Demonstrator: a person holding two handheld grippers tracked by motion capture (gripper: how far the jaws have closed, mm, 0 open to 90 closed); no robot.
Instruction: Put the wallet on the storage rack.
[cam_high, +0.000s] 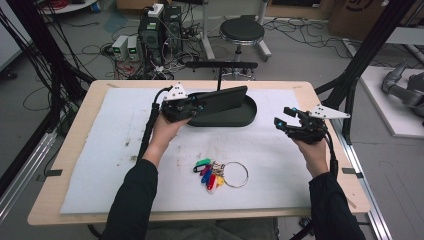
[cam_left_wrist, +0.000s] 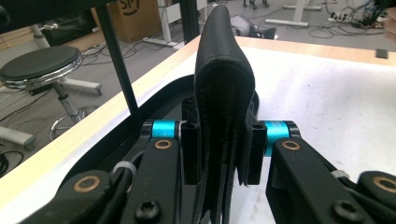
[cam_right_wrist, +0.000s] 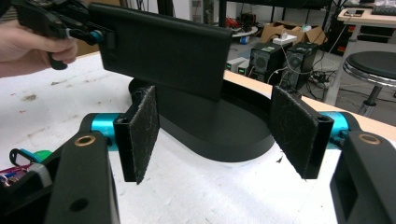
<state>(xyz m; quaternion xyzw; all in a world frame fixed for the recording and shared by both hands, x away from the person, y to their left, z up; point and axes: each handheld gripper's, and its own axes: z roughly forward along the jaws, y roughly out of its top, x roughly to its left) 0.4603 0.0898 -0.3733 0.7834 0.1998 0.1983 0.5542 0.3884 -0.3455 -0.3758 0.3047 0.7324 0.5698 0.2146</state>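
Observation:
My left gripper (cam_high: 199, 106) is shut on a flat black leather wallet (cam_high: 221, 99), holding it on edge just above a black oval tray (cam_high: 251, 116) at the back middle of the table. In the left gripper view the wallet (cam_left_wrist: 223, 70) stands upright, pinched between both pads (cam_left_wrist: 190, 149). My right gripper (cam_high: 281, 121) hovers open to the right of the tray, nothing between its pads (cam_right_wrist: 142, 130). From there, the wallet (cam_right_wrist: 163, 51) hangs over the tray (cam_right_wrist: 224, 142). A ring of keys with coloured tags (cam_high: 215, 174) lies on the white mat (cam_high: 100, 160) near the front.
The wooden table edge (cam_high: 75, 145) frames the mat. Behind the table stand a black stool (cam_high: 242, 30), computer boxes (cam_high: 150, 32) and loose cables on the floor. A thin black stand (cam_high: 220, 67) rises behind the tray.

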